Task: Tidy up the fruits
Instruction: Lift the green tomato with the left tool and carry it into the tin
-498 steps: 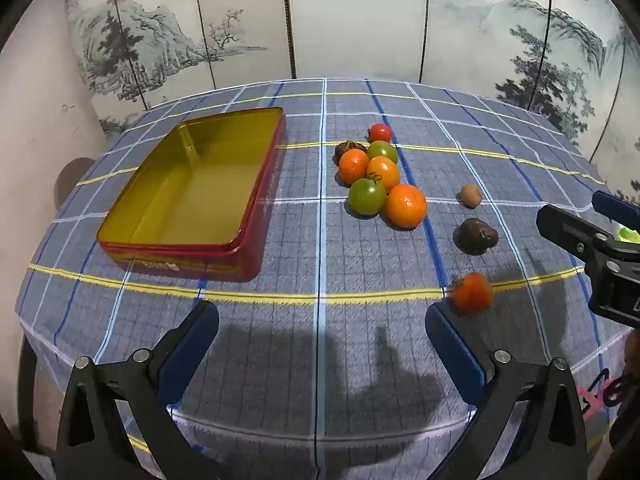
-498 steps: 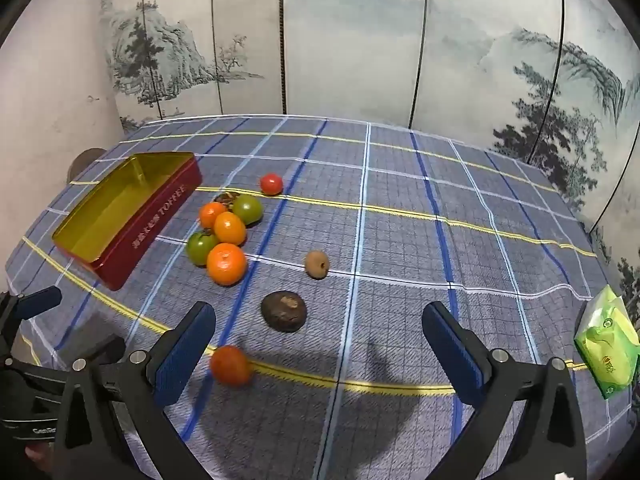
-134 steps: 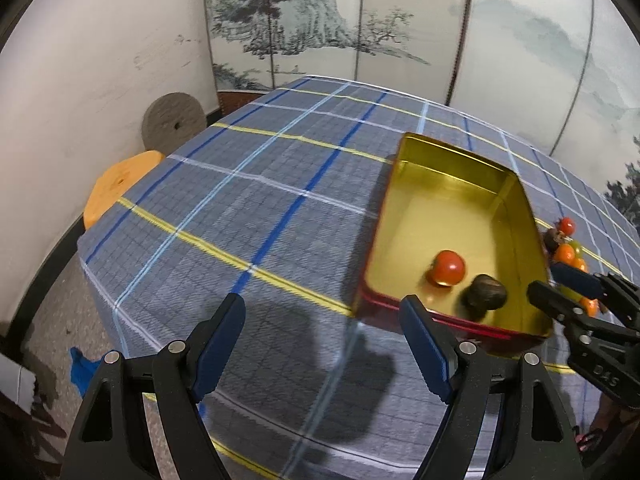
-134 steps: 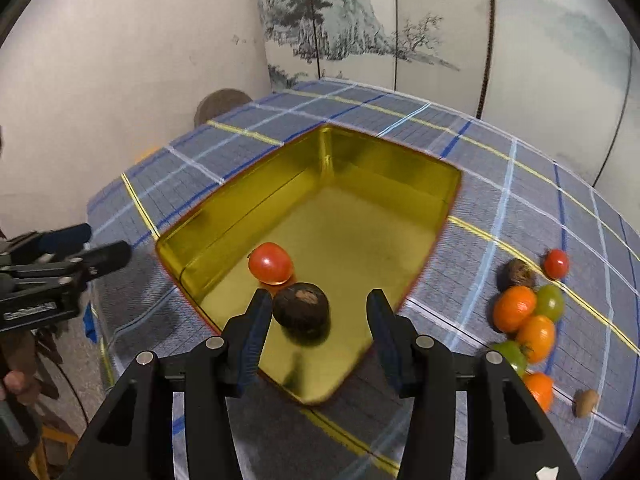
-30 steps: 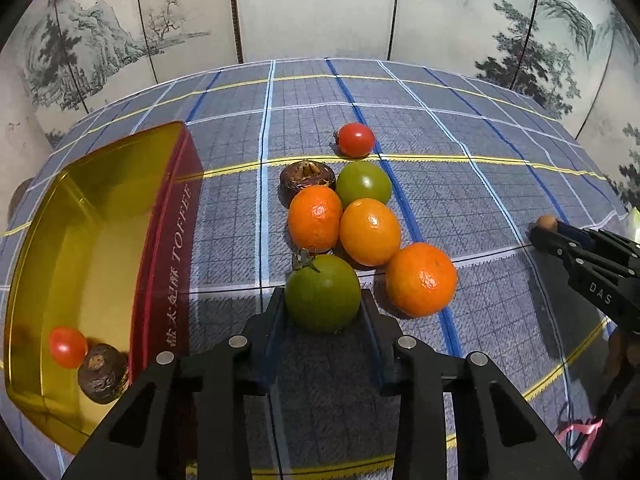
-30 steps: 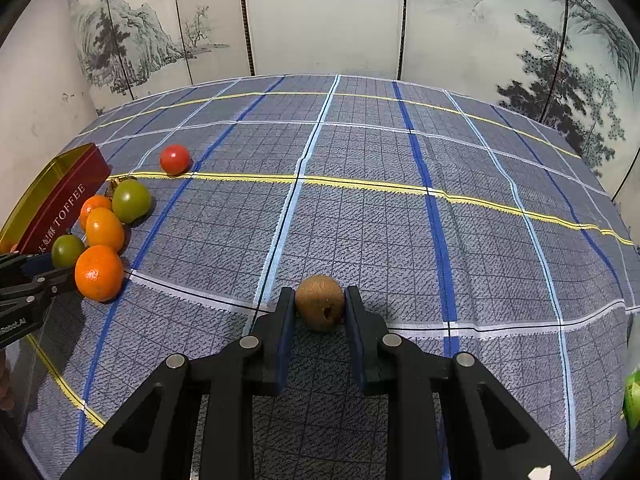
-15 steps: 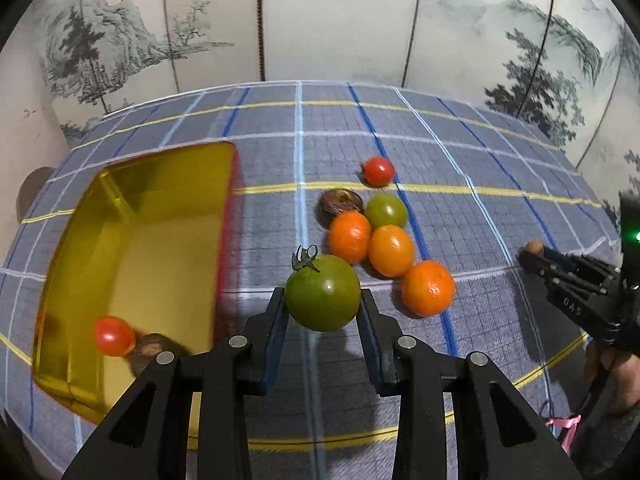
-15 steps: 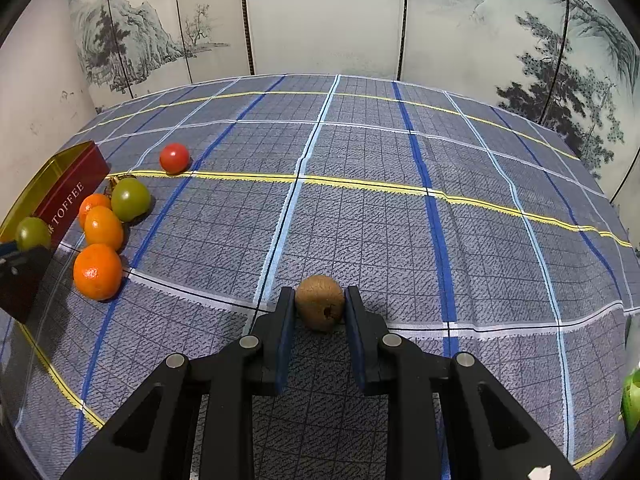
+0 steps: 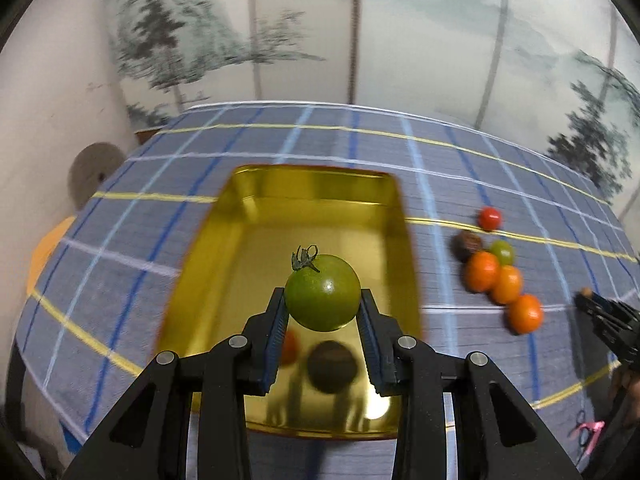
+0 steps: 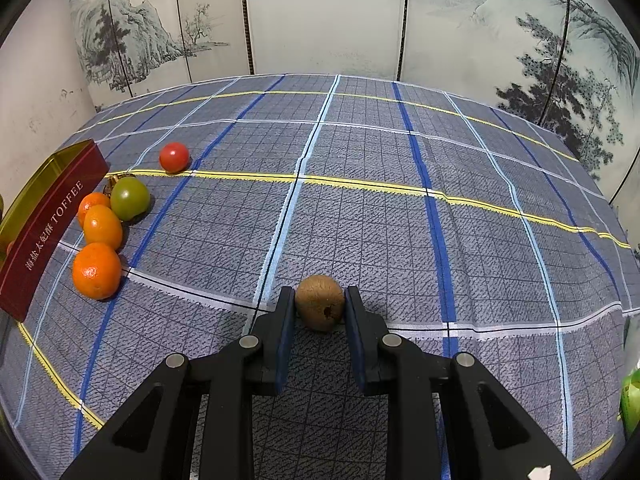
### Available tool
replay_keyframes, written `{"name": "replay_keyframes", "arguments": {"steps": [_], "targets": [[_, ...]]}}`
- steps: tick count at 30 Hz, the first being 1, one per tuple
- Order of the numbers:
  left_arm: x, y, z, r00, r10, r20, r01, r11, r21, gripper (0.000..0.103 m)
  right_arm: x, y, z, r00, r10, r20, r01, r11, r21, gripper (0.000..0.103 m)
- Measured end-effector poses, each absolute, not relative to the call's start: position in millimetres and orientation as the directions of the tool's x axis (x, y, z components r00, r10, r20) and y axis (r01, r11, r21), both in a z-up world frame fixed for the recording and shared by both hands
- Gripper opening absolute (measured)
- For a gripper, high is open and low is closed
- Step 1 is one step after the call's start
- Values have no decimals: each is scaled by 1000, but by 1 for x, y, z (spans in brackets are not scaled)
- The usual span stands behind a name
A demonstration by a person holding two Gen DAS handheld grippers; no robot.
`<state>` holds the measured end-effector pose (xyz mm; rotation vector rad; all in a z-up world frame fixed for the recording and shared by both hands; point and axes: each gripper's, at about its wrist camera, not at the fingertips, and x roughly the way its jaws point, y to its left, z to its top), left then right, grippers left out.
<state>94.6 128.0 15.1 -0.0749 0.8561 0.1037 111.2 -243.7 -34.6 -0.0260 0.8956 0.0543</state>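
My left gripper is shut on a green tomato with a dark stem and holds it in the air above the gold tin. A red tomato and a dark round fruit lie in the tin's near end, partly behind my fingers. In the right wrist view my right gripper is shut on a small brown fruit that rests on the cloth. Its tips show at the right edge of the left wrist view.
Loose fruit lies beside the tin: an orange, two smaller oranges, a green tomato, a red tomato and a dark fruit. The tin's red side reads TOFFEE. A green packet sits at the right edge.
My left gripper lifted the green tomato off the cloth and carried it left, from beside the oranges to above the tin. The right gripper stayed put on the brown fruit.
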Motion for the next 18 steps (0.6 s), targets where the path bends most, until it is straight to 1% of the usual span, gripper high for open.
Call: {"name": "replay_keyframes", "arguments": {"steps": [7, 18], "targets": [[86, 165, -1, 617, 119, -778, -205, 979, -13, 36, 111, -244, -34, 624, 33, -781, -58, 998, -4, 23], [84, 175, -19, 581, 137, -802, -228, 974, 2, 36, 110, -243, -34, 624, 30, -781, -58, 998, -8, 23]]}}
